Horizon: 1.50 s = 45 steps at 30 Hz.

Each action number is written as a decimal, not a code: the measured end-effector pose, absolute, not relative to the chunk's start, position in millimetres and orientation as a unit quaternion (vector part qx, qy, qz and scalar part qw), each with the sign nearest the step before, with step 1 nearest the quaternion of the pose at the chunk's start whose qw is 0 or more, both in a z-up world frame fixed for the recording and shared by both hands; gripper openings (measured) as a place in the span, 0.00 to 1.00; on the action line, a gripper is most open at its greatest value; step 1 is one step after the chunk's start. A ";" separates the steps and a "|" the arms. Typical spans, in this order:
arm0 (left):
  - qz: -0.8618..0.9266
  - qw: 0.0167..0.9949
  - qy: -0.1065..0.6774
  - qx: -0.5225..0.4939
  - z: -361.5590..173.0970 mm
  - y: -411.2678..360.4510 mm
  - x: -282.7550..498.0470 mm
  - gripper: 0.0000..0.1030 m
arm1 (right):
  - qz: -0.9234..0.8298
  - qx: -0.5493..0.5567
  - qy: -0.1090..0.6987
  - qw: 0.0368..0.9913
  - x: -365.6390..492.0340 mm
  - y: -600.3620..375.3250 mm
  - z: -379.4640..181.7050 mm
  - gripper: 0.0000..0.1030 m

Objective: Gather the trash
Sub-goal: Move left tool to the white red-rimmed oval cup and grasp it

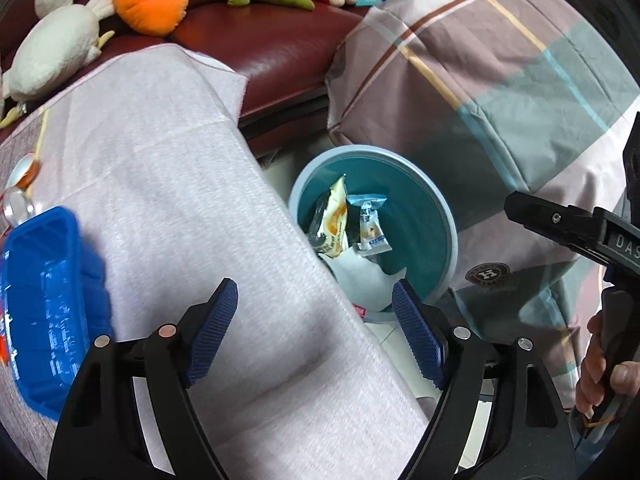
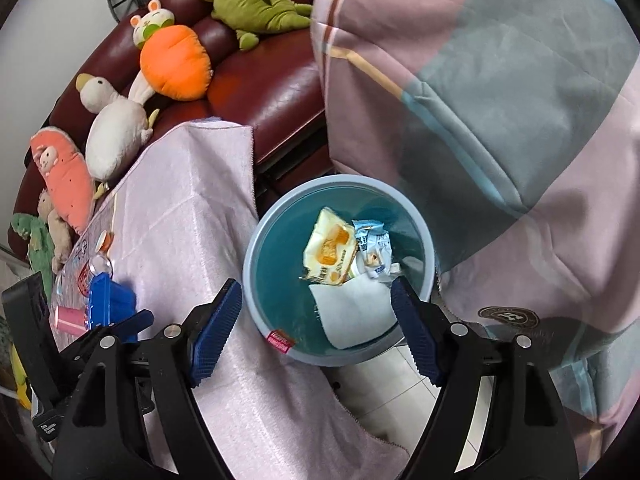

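A round teal bin (image 2: 264,240) (image 1: 444,216) stands on the floor beside the cloth-covered table. Inside lie a yellow snack wrapper (image 2: 330,252) (image 1: 332,220), a light blue wrapper (image 2: 374,248) (image 1: 370,224) and a white tissue (image 2: 352,312) (image 1: 360,280). My right gripper (image 2: 316,328) hangs open above the bin's near rim, nothing between its blue pads. Above the table's edge, just left of the bin, my left gripper (image 1: 316,332) is open and empty too. The right gripper's black finger (image 1: 560,220) and a hand (image 1: 604,368) show at the right of the left wrist view.
A pale pink cloth (image 1: 168,184) covers the table. On it sit a blue plastic tray (image 1: 40,312) (image 2: 106,304), a small pink roll (image 2: 70,320) and a clear cup (image 1: 18,204). A maroon sofa (image 2: 272,96) with plush toys stands behind, a striped blanket (image 1: 500,80) to the right.
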<state>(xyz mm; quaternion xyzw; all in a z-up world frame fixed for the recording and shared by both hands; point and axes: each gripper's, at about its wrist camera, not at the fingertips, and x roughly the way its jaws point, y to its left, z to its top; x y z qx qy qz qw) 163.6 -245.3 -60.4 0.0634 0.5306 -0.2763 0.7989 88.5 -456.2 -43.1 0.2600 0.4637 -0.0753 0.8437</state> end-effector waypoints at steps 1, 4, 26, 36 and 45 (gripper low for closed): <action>-0.276 0.800 0.529 0.061 -58.1 -241.1 161.6 0.79 | -0.074 0.257 0.464 0.844 87.3 -451.8 -40.9 0.72; -0.273 0.807 0.521 0.055 -50.1 -224.7 155.1 0.82 | -0.069 0.251 0.467 0.845 83.7 -437.7 -36.1 0.72; -0.216 0.839 0.500 0.010 -33.9 -43.8 94.3 0.87 | 0.013 0.177 0.510 0.842 77.8 -274.2 -9.6 0.74; -0.177 0.848 0.499 0.020 -51.3 59.2 58.1 0.87 | 0.056 0.119 0.538 0.832 76.9 -187.7 -12.9 0.74; -0.175 0.840 0.513 0.029 -77.9 107.8 36.5 0.87 | 0.068 0.096 0.555 0.824 73.2 -149.2 -19.1 0.74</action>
